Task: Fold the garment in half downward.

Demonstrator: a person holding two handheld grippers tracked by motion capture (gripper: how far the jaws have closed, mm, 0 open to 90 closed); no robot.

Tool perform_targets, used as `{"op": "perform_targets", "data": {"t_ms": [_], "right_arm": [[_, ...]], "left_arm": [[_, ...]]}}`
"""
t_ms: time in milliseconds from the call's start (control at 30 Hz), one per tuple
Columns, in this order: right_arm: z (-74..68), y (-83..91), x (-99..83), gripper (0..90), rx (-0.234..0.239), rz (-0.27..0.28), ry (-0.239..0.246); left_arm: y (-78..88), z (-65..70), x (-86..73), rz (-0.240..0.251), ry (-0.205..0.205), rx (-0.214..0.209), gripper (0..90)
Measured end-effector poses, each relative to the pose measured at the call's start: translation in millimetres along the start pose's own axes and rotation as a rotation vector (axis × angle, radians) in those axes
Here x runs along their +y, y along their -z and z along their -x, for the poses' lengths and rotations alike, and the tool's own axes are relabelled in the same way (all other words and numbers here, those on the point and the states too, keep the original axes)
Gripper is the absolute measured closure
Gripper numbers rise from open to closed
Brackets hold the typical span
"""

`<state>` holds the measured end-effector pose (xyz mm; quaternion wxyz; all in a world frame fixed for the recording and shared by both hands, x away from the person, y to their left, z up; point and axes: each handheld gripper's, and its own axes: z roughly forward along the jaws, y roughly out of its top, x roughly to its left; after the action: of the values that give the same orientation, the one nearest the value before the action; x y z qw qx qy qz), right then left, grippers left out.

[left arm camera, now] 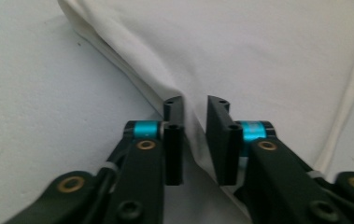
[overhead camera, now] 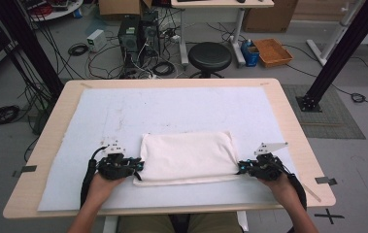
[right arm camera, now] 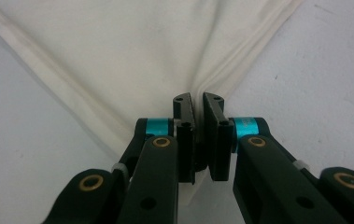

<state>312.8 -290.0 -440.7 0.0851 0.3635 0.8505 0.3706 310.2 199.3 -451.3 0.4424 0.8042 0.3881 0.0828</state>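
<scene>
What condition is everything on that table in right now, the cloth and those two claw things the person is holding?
white cloth: folded into a flat rectangle, lying on the white mat, pinched at its right edge.
left gripper: jaws slightly apart, cloth edge between them, not clamped.
right gripper: shut on the cloth's edge.
stool: standing upright beyond the table, unoccupied.

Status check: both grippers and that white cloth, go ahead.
Right gripper shut on white cloth corner. Left gripper jaws apart, cloth edge between them. Nothing in the way on table.

Right gripper, fingers pinching white cloth corner
</scene>
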Motion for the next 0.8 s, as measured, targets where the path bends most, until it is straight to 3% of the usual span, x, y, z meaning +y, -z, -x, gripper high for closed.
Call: {"op": "perform_targets", "data": {"t_ms": [67,133,200,267,367,400,433,567,700,800], "right_arm": [[-0.4,4.4,1.1,82.9,-0.001,0.029,0.004],[0.4,8.4,2.4,82.0,-0.002,0.059,-0.001],[0.9,8.4,2.3,82.5,-0.004,0.062,0.013],[1.1,5.3,0.6,82.1,0.001,0.045,0.011],[1.2,2.9,-1.2,77.6,0.012,0.038,0.009],[1.0,3.2,-1.0,79.6,0.013,0.042,0.019],[0.4,4.2,-0.6,82.0,0.016,0.038,0.026],[-0.8,7.7,0.0,83.7,0.016,0.055,0.046],[0.0,15.4,0.5,83.9,0.028,0.081,0.049],[1.3,22.8,0.2,84.5,0.053,0.098,0.043]], "left_arm": [[3.6,1.7,1.7,0.028,0.001,0.006,77.4],[7.8,1.4,4.0,0.055,0.023,0.015,70.7],[8.4,0.3,3.4,0.049,0.040,0.018,65.2],[6.0,0.0,-0.2,0.019,0.088,0.011,52.0],[7.5,4.4,-3.7,0.012,0.078,0.008,51.5],[9.7,6.0,-3.7,0.019,0.061,0.006,53.9],[10.8,6.6,-4.0,0.022,0.042,0.002,64.5],[16.1,10.0,-3.8,0.050,0.004,-0.001,87.0],[25.2,12.6,-1.8,0.106,-0.003,-0.046,88.5],[31.3,13.2,-5.4,0.128,0.027,-0.105,88.7]]}}
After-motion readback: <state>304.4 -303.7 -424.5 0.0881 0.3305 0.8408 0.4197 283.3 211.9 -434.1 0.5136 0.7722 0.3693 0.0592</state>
